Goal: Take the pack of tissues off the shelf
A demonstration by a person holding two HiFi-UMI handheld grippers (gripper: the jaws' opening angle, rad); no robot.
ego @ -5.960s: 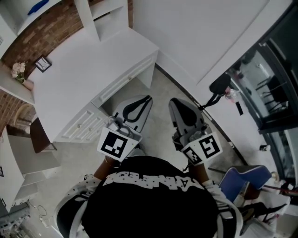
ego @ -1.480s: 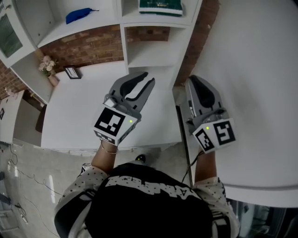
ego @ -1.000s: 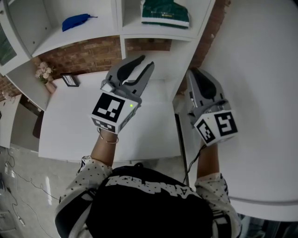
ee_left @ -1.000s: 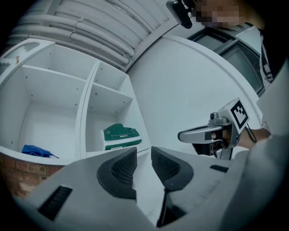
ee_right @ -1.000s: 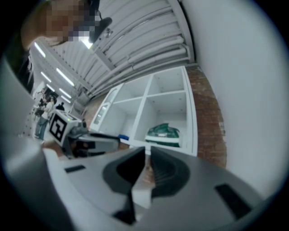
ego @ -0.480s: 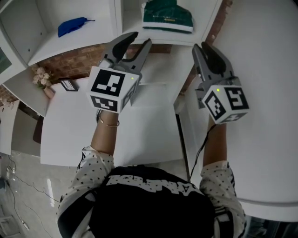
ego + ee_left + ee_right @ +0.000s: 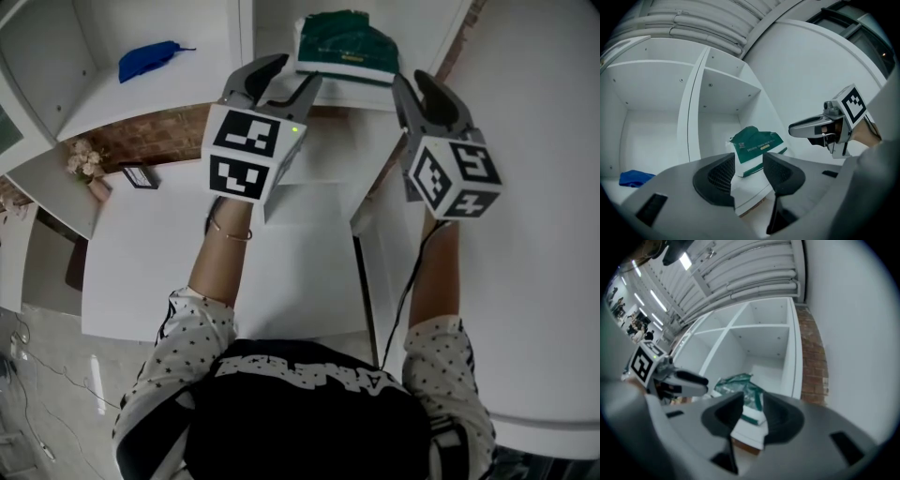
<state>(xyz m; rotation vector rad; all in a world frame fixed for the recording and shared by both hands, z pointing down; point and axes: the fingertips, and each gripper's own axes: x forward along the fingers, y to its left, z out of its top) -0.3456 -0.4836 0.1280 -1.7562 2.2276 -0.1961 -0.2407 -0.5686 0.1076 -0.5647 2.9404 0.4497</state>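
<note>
Beyond the fingers, tissue pack

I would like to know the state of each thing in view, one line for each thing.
pack of tissues: lying on the shelf, not gripped.
left gripper: open; jaws have just been opening, nothing between them.
right gripper: open; jaws have just been opening, nothing between them.
blue cloth: lying in the left shelf compartment, untouched.

Print on pack of tissues too small; unreadable.
</note>
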